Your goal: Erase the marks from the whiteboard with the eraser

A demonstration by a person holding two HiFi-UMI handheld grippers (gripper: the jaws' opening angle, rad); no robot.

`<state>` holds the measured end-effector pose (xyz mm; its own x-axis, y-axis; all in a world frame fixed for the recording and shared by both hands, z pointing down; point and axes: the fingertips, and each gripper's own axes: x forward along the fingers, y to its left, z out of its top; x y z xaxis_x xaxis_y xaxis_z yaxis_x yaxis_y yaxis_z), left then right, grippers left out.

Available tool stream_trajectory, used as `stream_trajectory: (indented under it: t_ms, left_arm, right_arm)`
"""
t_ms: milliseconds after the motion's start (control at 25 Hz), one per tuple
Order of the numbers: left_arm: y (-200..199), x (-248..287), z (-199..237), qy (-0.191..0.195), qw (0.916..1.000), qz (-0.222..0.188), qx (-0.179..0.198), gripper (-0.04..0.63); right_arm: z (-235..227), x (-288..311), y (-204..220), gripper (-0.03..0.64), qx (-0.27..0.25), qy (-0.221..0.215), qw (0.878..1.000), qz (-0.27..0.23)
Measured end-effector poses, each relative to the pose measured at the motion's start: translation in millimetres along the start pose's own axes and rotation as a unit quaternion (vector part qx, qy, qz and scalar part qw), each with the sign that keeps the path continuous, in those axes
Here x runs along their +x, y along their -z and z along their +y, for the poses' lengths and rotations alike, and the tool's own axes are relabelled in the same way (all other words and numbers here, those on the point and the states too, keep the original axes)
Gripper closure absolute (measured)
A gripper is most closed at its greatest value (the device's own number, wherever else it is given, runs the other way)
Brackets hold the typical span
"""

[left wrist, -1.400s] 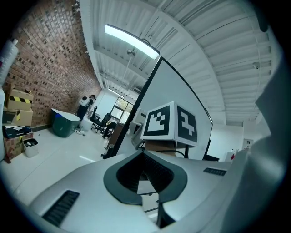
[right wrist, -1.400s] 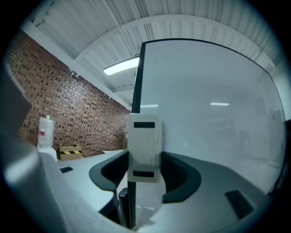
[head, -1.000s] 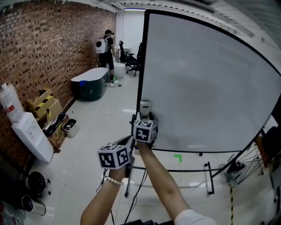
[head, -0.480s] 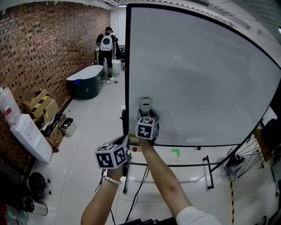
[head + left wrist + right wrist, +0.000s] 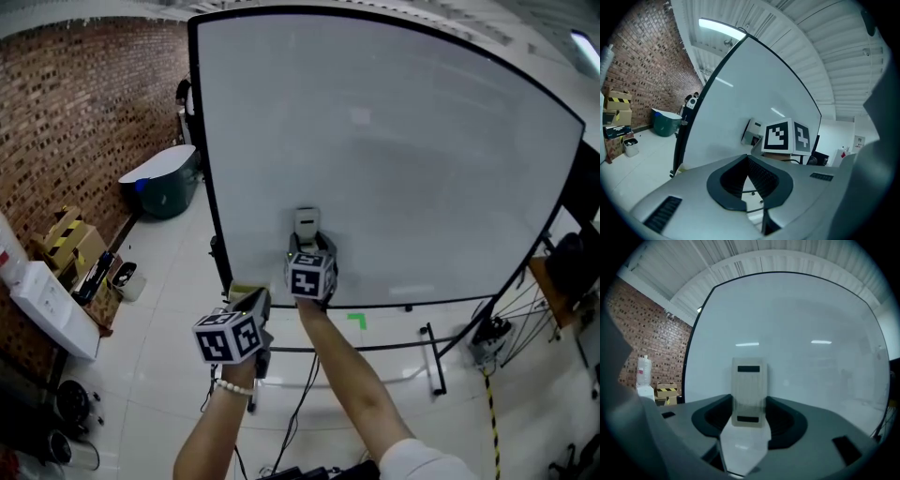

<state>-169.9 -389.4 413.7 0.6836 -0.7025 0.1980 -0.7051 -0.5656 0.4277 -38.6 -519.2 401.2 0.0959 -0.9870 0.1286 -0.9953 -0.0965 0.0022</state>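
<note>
The whiteboard (image 5: 403,159) stands upright on a wheeled floor stand (image 5: 436,361) and fills most of the head view; its surface reads white with only faint grey shading. The right hand-held gripper (image 5: 749,419) is raised to the lower part of the board, left of centre and above the bottom frame edge. Its jaws are clamped on the eraser (image 5: 749,385), one jaw on each long side. The eraser is a pale rectangular block with a dark slot near each end. It is held upright and projects beyond the jaw tips toward the board. In the head view the eraser (image 5: 307,225) lies over the board surface directly above the right hand-held gripper's marker cube (image 5: 310,277); whether it is touching the board cannot be confirmed. The left hand-held gripper (image 5: 747,158) is held lower and to the left, near the board's lower left corner and clear of the surface. Its jaws are together at the tips, with nothing between them. The left wrist carries a bead bracelet (image 5: 234,386). A green tape mark (image 5: 356,321) is on the floor (image 5: 169,319) below the board. To the left are a brick wall (image 5: 75,112), a dark tub with a white rim (image 5: 159,180) and cardboard boxes (image 5: 70,239).
</note>
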Motion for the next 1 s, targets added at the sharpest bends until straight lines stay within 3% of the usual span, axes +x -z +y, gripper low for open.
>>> stream_trajectory:
  t_ms: [560,1000]
  left_arm:
    - [60.2,104.6,-138.5,0.017,0.9996,0.021,-0.012,0.607]
    - [97.6,185.1,-255.5,0.038,0.9988,0.03,0.005,0.607]
  right_arm:
    - [-193.2,-33.6,9.4,0.365,-0.016,0.02,1.0,-0.011]
    - [-350.9,-66.6,14.5,0.365,-0.014,0.032,0.999,-0.019]
